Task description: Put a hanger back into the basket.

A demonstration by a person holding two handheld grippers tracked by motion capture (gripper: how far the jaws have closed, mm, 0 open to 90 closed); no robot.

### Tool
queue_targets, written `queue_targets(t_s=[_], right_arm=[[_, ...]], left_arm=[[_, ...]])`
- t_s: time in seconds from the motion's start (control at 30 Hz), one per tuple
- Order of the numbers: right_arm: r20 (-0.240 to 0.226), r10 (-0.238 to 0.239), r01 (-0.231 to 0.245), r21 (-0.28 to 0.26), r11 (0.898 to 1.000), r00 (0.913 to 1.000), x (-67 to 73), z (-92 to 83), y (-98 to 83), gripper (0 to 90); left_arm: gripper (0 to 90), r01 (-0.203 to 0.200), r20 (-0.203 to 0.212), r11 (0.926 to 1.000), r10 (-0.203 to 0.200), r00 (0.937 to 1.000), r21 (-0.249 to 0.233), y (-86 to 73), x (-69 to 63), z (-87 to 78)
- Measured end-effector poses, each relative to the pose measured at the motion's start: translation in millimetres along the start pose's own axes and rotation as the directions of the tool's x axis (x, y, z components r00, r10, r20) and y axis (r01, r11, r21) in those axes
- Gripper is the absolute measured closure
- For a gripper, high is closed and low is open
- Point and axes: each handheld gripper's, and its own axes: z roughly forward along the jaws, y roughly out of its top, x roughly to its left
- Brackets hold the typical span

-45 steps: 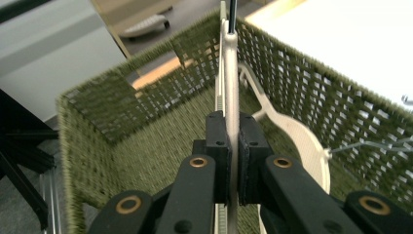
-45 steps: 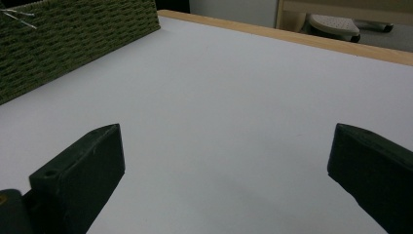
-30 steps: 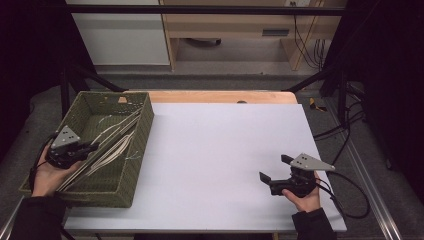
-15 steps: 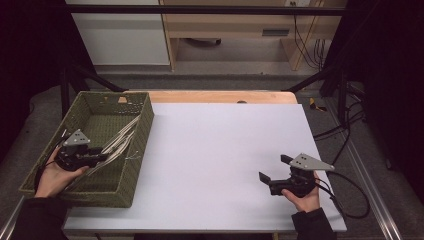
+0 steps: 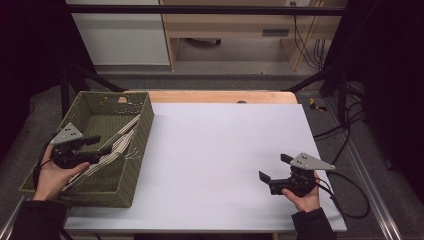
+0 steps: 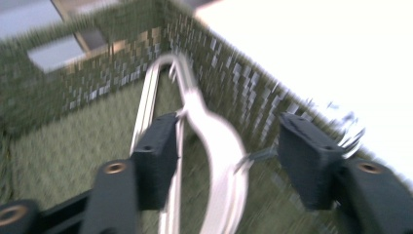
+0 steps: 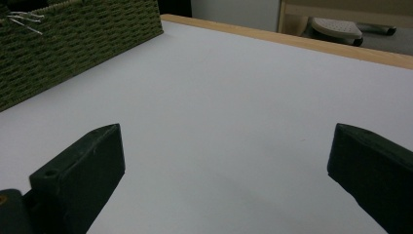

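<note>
**Letting go of the cable in the basket**

The left gripper (image 5: 97, 146) has just been opening its jaws, released around the flat white ribbon cable (image 6: 219, 161), inside the green woven basket (image 5: 142, 145) at nine o'clock. Lift straight up, snagging nothing. The right gripper (image 5: 272, 167) waits, jaws apart, at four o'clock.

Both arms are in dark sleeves, coming in at the lower corners of the high view. The left tool (image 5: 95, 145) and right tool (image 5: 274, 169) are black, each topped by a grey three-cornered plate and trailing a black cable. Up close, the blocky black jaws have brass-coloured screws.
</note>
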Motion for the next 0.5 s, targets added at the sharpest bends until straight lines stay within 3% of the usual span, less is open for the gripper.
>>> queue_targets(t_s=[0.17, 0.27, 0.37, 0.5], right_arm=[[-0.002, -0.003, 0.003, -0.015, 1.0, 1.0, 0.2, -1.2, 1.7, 0.8], [-0.003, -0.005, 0.005, -0.022, 1.0, 1.0, -0.1, -1.9, 2.3, 0.8], [-0.004, 0.003, -0.003, -0.027, 1.0, 1.0, -0.1, -2.9, 2.9, 0.8], [-0.006, 0.002, -0.003, -0.036, 0.999, 1.0, -0.6, -5.4, 3.4, 0.7]], left_arm=[[24.6, 0.049, 0.023, 0.9904, -0.047, 0.9986, -0.129, 7.5, -19.3, -8.6], [18.1, 0.048, 0.023, 0.9853, -0.045, 0.9987, -0.164, 11.4, -33.7, -12.1], [14.9, 0.091, 0.084, 0.9719, -0.074, 0.9937, -0.217, 13.2, -45.5, -13.6], [13.3, 0.084, 0.086, 0.9666, -0.065, 0.9941, -0.242, 14.3, -64.8, -9.6]])
